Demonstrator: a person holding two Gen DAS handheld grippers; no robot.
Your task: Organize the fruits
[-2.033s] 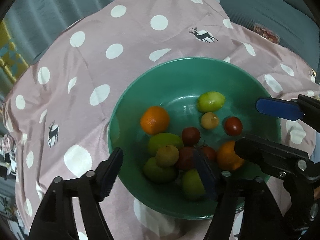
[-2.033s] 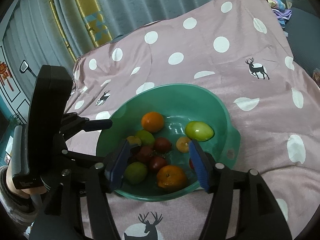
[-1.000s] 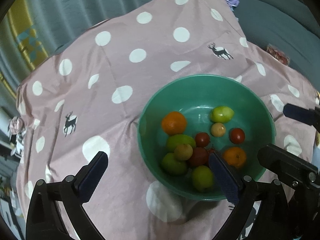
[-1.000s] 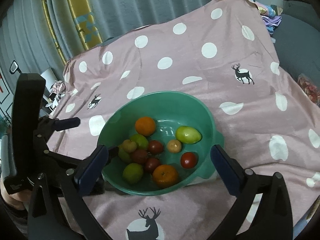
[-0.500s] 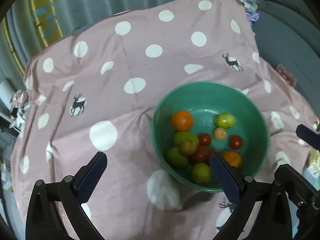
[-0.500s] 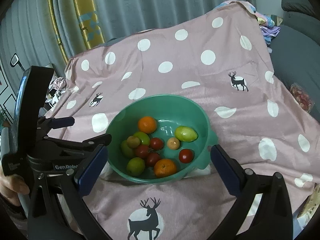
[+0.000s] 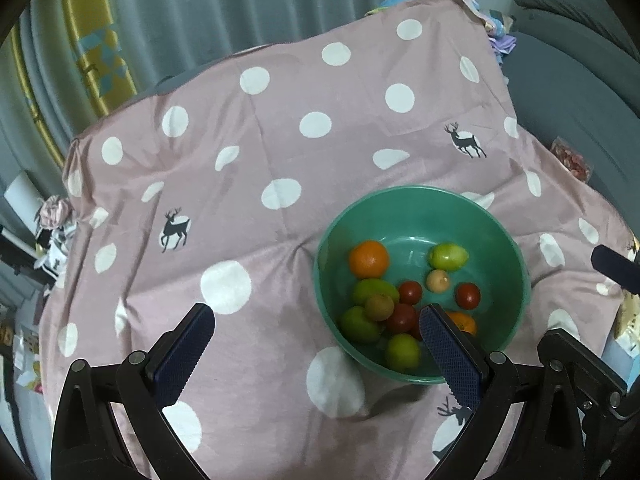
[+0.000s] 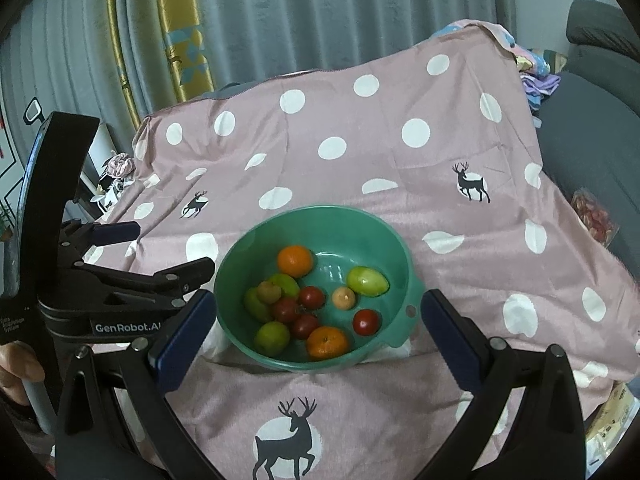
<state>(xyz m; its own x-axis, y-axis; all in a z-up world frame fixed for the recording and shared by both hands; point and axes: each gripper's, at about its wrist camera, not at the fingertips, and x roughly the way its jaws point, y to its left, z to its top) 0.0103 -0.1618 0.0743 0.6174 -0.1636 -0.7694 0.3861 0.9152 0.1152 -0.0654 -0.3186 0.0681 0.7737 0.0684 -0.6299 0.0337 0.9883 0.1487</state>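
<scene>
A green bowl (image 7: 400,196) (image 8: 320,212) sits on a pink polka-dot cloth (image 7: 260,140) (image 8: 360,140). It holds an orange (image 7: 368,258) (image 8: 295,260), a second orange (image 8: 327,342), green fruits (image 7: 448,257) (image 8: 367,281), red tomatoes (image 7: 468,295) (image 8: 365,322) and small tan fruits (image 7: 438,280). My left gripper (image 7: 316,320) hovers open and empty above the bowl's left near side. My right gripper (image 8: 318,302) is open and empty, its fingers wide on either side of the bowl from above. The left gripper (image 8: 160,250) also shows at the left of the right wrist view.
Grey curtains (image 8: 320,12) with a yellow patterned strip (image 8: 180,20) hang behind the table. A grey sofa (image 7: 580,80) stands at the right, with a red snack packet (image 8: 592,216) by the cloth's edge. Crumpled clothes (image 7: 52,212) lie at the left.
Both grippers have pulled up and back from the bowl, so it looks smaller and farther. Their fingers have spread wider. The fruits have not moved.
</scene>
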